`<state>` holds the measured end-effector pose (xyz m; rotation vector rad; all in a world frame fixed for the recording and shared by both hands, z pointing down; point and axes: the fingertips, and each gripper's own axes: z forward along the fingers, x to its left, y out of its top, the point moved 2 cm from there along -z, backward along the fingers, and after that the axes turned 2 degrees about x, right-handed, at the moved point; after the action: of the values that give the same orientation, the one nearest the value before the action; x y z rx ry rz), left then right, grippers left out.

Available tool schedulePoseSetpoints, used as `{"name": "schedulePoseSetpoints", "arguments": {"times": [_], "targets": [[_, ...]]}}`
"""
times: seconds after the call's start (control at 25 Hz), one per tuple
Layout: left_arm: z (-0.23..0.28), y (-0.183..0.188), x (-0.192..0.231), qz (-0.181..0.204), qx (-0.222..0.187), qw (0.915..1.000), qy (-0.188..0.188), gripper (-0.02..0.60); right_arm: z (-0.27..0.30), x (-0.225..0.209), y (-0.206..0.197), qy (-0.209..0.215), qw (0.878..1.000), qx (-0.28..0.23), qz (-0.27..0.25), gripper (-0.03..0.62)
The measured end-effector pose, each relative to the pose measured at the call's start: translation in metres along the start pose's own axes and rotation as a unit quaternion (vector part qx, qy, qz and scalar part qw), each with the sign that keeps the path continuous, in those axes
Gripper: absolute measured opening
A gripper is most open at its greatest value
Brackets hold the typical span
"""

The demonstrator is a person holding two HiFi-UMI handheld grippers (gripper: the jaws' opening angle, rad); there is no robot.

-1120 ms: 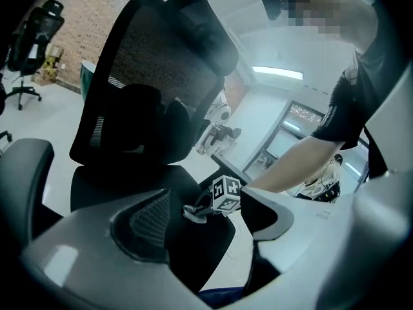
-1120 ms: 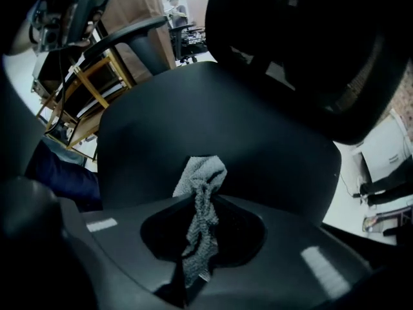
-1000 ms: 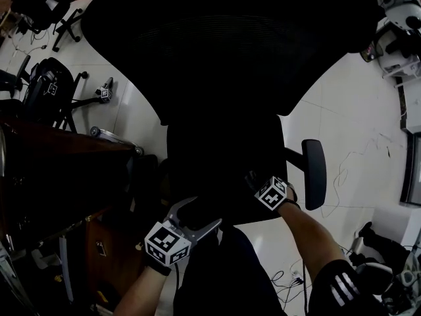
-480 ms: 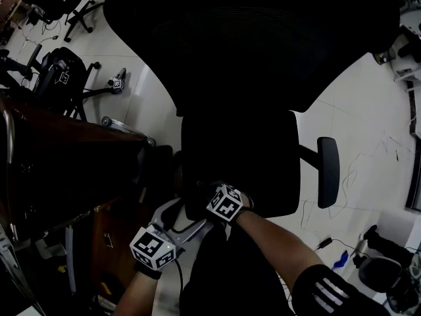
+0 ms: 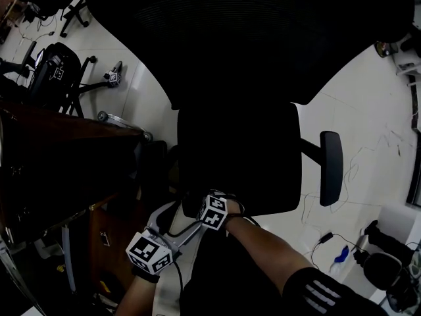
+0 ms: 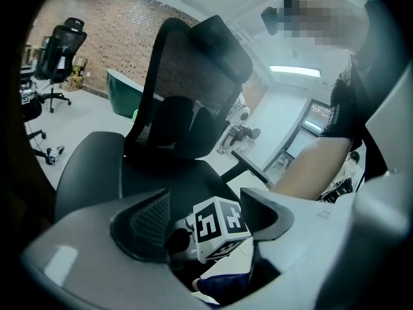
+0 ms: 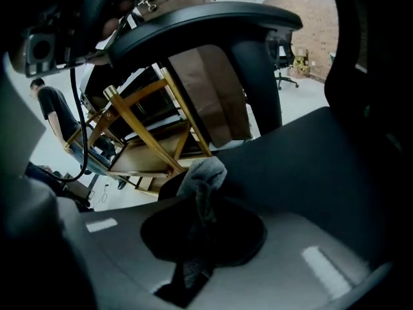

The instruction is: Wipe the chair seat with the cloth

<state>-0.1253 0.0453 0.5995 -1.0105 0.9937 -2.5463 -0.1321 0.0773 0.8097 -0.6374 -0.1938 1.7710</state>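
A black office chair fills the head view, its seat [image 5: 240,157] below the wide backrest [image 5: 250,38]. My right gripper [image 5: 199,207] lies at the seat's front left corner, shut on a grey cloth [image 7: 204,176] that sticks out past its jaws against the seat [image 7: 322,166]. In the head view the cloth is hidden in the dark. My left gripper [image 5: 176,221] hangs open just left of and below the seat's front edge, holding nothing. In the left gripper view the right gripper's marker cube [image 6: 218,228] shows between the wide-apart jaws, with the seat [image 6: 161,179] beyond.
A dark wooden desk [image 5: 59,163] stands close on the left, its wooden frame [image 7: 148,128] under the chair's left armrest [image 7: 213,21]. The right armrest [image 5: 331,166] sticks out. Other chairs [image 5: 56,71] stand at far left; cables [image 5: 329,239] lie on the white floor.
My right gripper has slid with the cloth from the seat's front right to its front left corner. The left gripper has stayed low at the left, still open.
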Motion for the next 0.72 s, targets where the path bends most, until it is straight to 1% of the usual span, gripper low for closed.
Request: {"name": "schedulePoseSetpoints", "arguments": {"times": [0.12, 0.24, 0.28, 0.4, 0.44, 0.52, 0.6, 0.72], "targets": [[0.012, 0.001, -0.006, 0.000, 0.010, 0.9999, -0.007, 0.364, -0.010, -0.003, -0.032, 0.000, 1.000, 0.009, 0.028, 0.044], [0.027, 0.000, -0.012, 0.001, 0.023, 0.9996, -0.015, 0.364, -0.026, -0.020, -0.078, -0.019, 0.998, 0.023, 0.056, 0.044], [0.033, -0.001, -0.016, 0.009, 0.030, 0.9994, -0.018, 0.364, -0.032, -0.025, -0.094, -0.023, 0.997, 0.026, 0.064, 0.044], [0.050, -0.004, -0.037, 0.058, 0.060, 0.9959, -0.035, 0.364, -0.057, -0.037, -0.140, -0.037, 0.996, 0.037, 0.075, 0.044], [0.057, -0.004, -0.044, 0.065, 0.065, 0.9948, -0.044, 0.364, -0.066, -0.041, -0.155, -0.044, 0.995, 0.042, 0.077, 0.044], [0.071, -0.001, -0.053, 0.054, 0.064, 0.9947, -0.060, 0.364, -0.085, -0.051, -0.183, -0.061, 0.993, 0.051, 0.089, 0.044], [0.086, 0.002, -0.061, 0.043, 0.064, 0.9944, -0.073, 0.364, -0.104, -0.061, -0.209, -0.079, 0.989, 0.056, 0.114, 0.044], [0.108, 0.007, -0.076, 0.047, 0.070, 0.9923, -0.090, 0.364, -0.135, -0.076, -0.242, -0.106, 0.979, 0.056, 0.166, 0.044]]}}
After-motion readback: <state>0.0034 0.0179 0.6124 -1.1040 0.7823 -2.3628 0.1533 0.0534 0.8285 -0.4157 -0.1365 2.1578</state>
